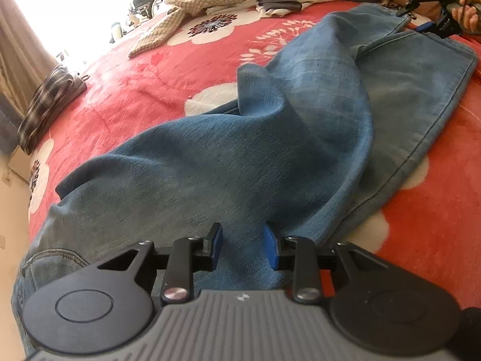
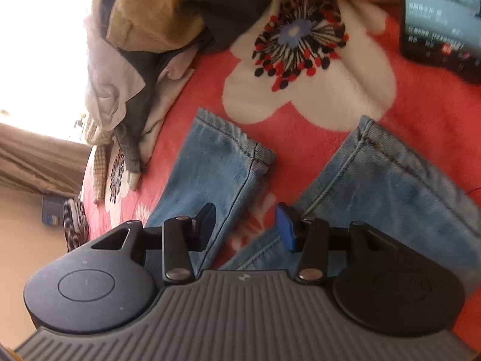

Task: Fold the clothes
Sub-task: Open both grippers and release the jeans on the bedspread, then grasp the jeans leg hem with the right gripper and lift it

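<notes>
1. Jeans, blue denim, lie stretched across a red blanket printed with large white flowers; in the left wrist view the waist end with a pocket seam is nearest the camera and the legs run away toward the far right.
2. One layer of the denim is bunched and draped over the other, leaving a raised ridge down the middle.
3. In the right wrist view the two leg ends lie apart on the blanket, hems showing, with a strip of red between them.
4. The left gripper sits at the waist end, its fingers spread with denim lying between and under them; whether the pads touch the cloth cannot be told.
5. The right gripper hangs over the gap between the legs, fingers spread, pinching nothing; one finger is over the left leg, the other over the inner edge of the right leg.
6. In the left wrist view the right gripper shows at the far leg ends, held in a person's hand.
7. Beyond the jeans lies a pile of mixed clothes and a checked beige garment.
8. A dark plaid garment rests at the blanket's left edge, near a curtain.
9. A dark screen lies on the blanket past the right leg.
</notes>
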